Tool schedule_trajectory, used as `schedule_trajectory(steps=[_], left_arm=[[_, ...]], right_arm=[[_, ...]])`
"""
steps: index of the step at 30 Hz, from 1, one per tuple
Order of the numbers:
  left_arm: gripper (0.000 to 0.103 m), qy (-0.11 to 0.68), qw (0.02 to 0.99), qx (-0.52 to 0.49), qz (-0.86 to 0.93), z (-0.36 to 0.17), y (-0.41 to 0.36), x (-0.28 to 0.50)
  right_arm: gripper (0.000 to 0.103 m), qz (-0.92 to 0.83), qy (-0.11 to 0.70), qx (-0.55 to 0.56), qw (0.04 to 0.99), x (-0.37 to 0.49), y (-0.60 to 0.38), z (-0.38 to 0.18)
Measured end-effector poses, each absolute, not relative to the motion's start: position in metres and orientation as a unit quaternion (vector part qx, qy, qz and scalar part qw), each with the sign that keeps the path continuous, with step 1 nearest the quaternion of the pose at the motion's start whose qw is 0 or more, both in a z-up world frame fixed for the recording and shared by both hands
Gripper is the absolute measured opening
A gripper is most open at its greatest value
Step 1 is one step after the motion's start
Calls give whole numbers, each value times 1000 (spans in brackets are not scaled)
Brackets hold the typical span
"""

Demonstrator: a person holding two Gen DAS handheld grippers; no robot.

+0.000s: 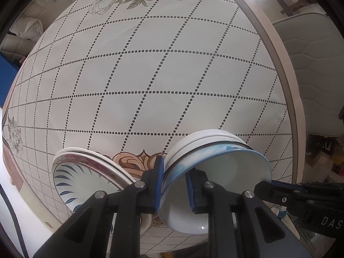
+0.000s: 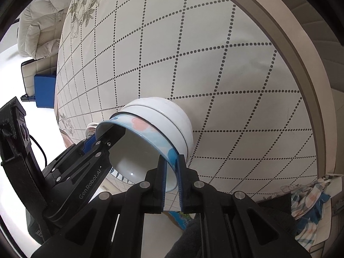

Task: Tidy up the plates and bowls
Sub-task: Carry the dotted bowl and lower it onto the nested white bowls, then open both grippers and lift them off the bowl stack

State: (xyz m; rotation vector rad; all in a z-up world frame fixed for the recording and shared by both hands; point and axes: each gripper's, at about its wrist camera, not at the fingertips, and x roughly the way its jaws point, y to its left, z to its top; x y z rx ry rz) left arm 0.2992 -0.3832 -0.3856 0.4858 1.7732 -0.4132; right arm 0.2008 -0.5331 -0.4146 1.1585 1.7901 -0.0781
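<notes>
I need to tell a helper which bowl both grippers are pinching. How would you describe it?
On the round table with the dotted-grid cloth, find the stack of bowls beside the leaf-patterned plates. It is the top bowl: blue-rimmed with blue and pink blotches, whereas the bowls beneath are plain white.

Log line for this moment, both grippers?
left gripper: shut on blue-rimmed bowl rim | right gripper: shut on opposite rim | bowl: top of bowl stack | plates: beside, on table
</notes>
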Motion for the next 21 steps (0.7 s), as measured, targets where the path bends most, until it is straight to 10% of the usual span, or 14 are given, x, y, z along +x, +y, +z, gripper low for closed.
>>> schedule_trajectory(steps=[16, 21], left_arm=[[21, 747, 626, 152, -163, -358, -356, 296], [24, 705, 679, 144, -145, -325, -342, 281]], right_arm=[[13, 2, 747, 348, 567, 209, -512, -383], [56, 2, 736, 262, 624, 204, -502, -361]])
